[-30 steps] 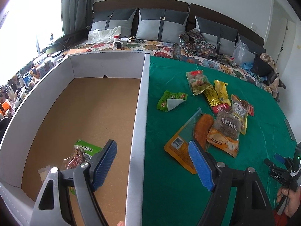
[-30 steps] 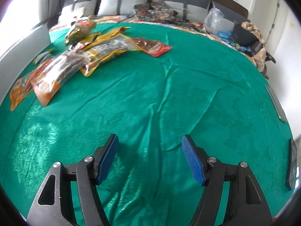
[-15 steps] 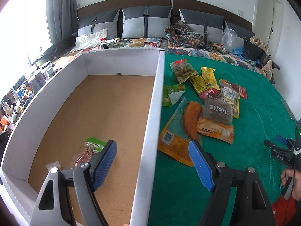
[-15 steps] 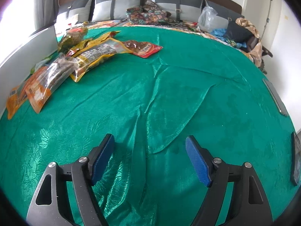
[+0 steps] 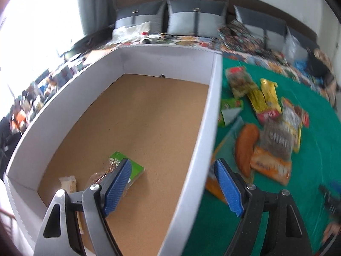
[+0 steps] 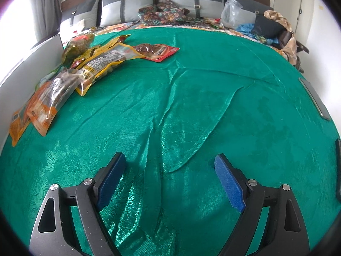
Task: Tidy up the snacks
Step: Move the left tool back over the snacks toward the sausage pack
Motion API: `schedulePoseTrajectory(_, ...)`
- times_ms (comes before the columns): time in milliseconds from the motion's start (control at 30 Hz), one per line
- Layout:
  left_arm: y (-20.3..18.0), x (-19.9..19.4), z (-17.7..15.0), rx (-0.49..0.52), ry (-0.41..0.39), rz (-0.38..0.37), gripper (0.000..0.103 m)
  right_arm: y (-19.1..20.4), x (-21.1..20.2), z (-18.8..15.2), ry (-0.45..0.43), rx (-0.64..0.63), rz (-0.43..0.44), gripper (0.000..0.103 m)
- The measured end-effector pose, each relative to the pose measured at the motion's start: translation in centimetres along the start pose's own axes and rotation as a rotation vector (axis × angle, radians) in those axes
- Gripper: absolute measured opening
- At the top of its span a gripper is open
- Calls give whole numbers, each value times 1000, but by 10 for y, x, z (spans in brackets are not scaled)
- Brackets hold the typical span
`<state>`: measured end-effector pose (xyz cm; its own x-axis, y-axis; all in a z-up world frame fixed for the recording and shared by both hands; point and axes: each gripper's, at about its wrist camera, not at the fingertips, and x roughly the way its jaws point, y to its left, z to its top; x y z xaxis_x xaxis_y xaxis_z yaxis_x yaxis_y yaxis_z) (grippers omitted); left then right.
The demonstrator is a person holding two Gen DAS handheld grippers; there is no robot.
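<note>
a box [image 5: 210, 115] sits on the left of a cloth-covered bed [image 6: 191, 106]. two snack packets [image 5: 125, 170] lie inside its near end. more snack packets [image 5: 270, 128] lie just right of the box wall, with pillows [image 6: 127, 6] behind.

left wrist view looks down over the box wall [image 5: 204, 140]; right wrist view skims low across the green cloth [image 6: 191, 98]; both show the snack pile [image 5: 275, 136].
</note>
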<state>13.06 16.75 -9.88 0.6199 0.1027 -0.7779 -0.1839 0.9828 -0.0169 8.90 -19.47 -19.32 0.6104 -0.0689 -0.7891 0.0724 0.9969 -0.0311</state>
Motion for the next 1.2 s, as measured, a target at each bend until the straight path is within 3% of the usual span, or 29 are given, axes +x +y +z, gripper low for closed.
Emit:
schedulePoseTrajectory(67,9,5,6,-73,3,-44,81,0,0,0,0,0,0,88)
schedulePoseTrajectory(133,5,6,7,-63,-12,-20,81,0,0,0,0,1,1,88)
schedulePoseTrajectory(433,-24,8,10,198,-167,223,81,-1,0,0,0,1,1,88)
schedulePoseTrajectory(500,-10,18,23,180,-166,240,83,-1,0,0,0,2,1,88)
schedulePoseTrajectory(567,12,30,40,99,-133,221,89,-1,0,0,0,3,4,88)
schedulePoseTrajectory(667,35,41,54,-20,-92,201,91,-1,0,0,0,5,7,88)
schedulePoseTrajectory(833,28,39,45,-5,-93,281,88,-2,0,0,0,5,7,88)
schedulePoseTrajectory(1067,6,28,27,91,-77,212,90,-2,0,0,0,6,7,88)
schedulePoseTrajectory(1167,9,24,29,79,-38,101,91,-1,0,0,0,6,8,88)
schedulePoseTrajectory(1200,11,14,30,56,-60,71,91,-1,0,0,0,6,7,88)
